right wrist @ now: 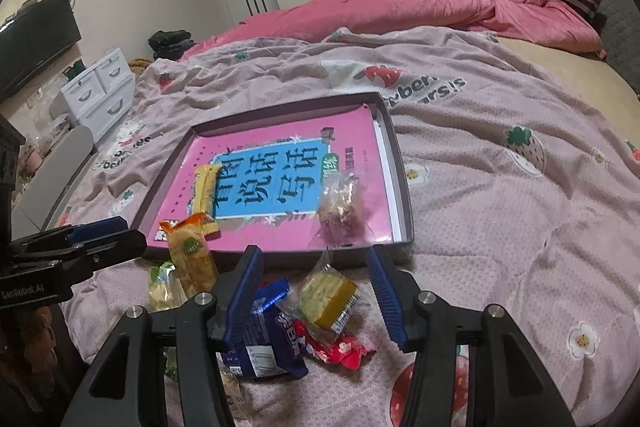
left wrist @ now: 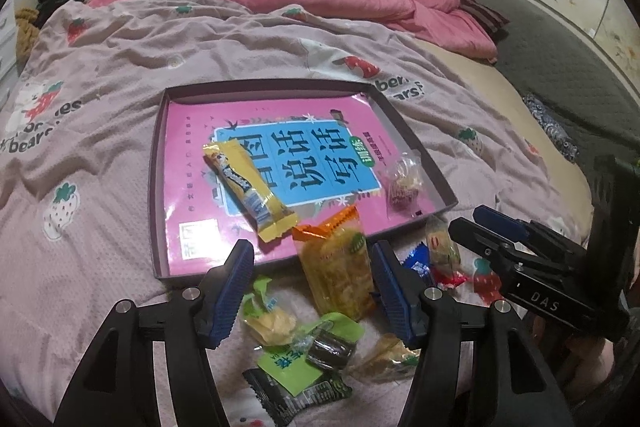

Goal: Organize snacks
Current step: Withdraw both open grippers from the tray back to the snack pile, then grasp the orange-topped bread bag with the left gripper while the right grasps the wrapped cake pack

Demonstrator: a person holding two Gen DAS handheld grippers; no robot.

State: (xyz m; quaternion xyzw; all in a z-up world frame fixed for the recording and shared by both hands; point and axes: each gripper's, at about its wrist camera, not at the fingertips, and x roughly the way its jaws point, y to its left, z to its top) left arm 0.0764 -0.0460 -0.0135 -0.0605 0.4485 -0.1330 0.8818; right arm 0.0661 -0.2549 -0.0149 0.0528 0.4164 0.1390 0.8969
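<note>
Readable txt: pink book in the shallow box carries big Chinese chars "看图说话写话" on its blue panel, w/ "训练" in a green badge beside it. Bedsheet prints "bears" by a strawberry bear at left, partial "ber… ars!" past the box's far corner. Right hand-held gripper body reads "DAS"; left hand-held gripper body reads "GenRobot.AI". Snack wrapper txt too small/blurred to read.
</note>
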